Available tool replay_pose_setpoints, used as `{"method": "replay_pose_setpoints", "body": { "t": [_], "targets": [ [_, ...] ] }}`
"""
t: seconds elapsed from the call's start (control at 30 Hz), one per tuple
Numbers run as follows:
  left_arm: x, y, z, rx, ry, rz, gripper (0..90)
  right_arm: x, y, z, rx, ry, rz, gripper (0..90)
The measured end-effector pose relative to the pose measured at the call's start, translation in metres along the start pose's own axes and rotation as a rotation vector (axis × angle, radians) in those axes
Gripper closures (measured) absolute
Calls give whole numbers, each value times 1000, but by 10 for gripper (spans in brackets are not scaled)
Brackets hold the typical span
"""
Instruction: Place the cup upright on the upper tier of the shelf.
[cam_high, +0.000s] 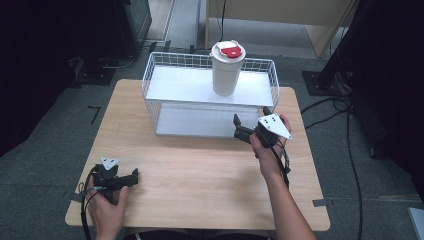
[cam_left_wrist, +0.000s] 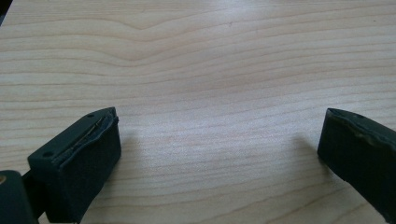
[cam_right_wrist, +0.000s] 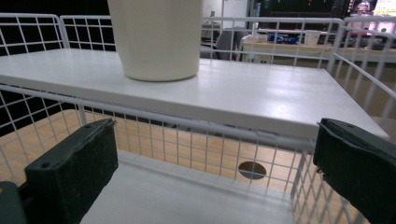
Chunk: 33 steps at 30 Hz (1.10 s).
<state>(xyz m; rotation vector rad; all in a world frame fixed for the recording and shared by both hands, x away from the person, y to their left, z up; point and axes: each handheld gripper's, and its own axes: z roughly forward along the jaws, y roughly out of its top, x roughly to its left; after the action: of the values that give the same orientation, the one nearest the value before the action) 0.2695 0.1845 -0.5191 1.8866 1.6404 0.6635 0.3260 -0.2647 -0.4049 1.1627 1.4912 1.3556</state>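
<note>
A white wire rack (cam_high: 150, 75) with two white shelves stands at the back of the wooden table (cam_high: 200, 170). On its top shelf (cam_high: 185, 82) sits a white cup (cam_high: 226, 75) with a red and white lid. My right gripper (cam_high: 251, 116) is open at the rack's right front, level with the gap between the shelves. In the right gripper view the cup (cam_right_wrist: 159, 37) is upper left, and the lower shelf (cam_right_wrist: 187, 196) lies between my open jaws (cam_right_wrist: 215, 140). My left gripper (cam_high: 134, 176) rests low over the table's front left, open on bare wood (cam_left_wrist: 210, 70).
Wire walls (cam_right_wrist: 28, 32) rim the rack's top shelf at the back and sides. A round hole (cam_right_wrist: 252, 170) in the tabletop shows through the mesh behind the rack. Black cables (cam_high: 350, 150) run over the grey floor to the right. Dark stands flank the table.
</note>
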Motion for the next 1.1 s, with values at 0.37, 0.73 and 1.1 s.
{"method": "replay_pose_setpoints", "body": {
  "t": [0.37,0.73,1.1],
  "targets": [
    [0,0,0,3,-1,0,0,-22,-21,-22,32,-38,8,0],
    [0,0,0,3,-1,0,0,-40,-46,-38,74,-72,14,0],
    [0,0,0,2,-1,-1,0,-56,-70,-54,122,-103,31,0]
  ]
}}
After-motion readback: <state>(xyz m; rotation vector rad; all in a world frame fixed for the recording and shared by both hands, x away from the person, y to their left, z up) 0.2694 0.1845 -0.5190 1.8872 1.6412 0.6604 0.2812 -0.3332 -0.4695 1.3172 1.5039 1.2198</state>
